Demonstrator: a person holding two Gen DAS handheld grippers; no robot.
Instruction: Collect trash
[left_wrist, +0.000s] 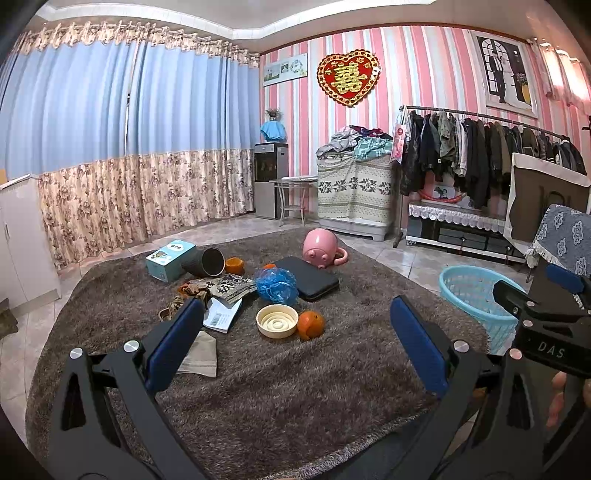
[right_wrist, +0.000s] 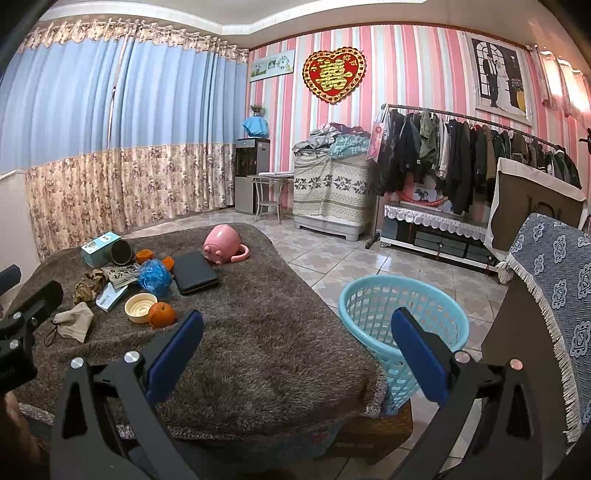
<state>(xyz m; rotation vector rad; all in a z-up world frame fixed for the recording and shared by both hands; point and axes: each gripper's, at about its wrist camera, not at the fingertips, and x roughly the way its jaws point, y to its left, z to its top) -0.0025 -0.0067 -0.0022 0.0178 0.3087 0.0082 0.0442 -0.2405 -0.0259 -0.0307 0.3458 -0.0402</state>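
Observation:
Trash lies on the brown shag cover (left_wrist: 295, 387): a crumpled blue plastic bag (left_wrist: 276, 284), orange peel (left_wrist: 234, 265), crumpled brown paper (left_wrist: 192, 290), a folded newspaper (left_wrist: 231, 286) and a white printed slip (left_wrist: 221, 317). A light blue basket (right_wrist: 369, 284) stands on the floor off the right edge. My left gripper (left_wrist: 295, 306) hovers open near the front of the pile, holding nothing. My right gripper (right_wrist: 297, 314) is open and empty between the cover's right edge and the basket. The blue bag (right_wrist: 155, 277) lies far to its left.
Also on the cover: a whole orange (left_wrist: 311, 325), a cream ridged dish (left_wrist: 277, 320), a beige pouch (left_wrist: 199, 356), a black case (left_wrist: 308, 277), a pink pig mug (left_wrist: 320, 251), a tipped dark cup (left_wrist: 207, 262), a teal box (left_wrist: 170, 260). A cloth-draped chair (right_wrist: 554, 295) stands at right.

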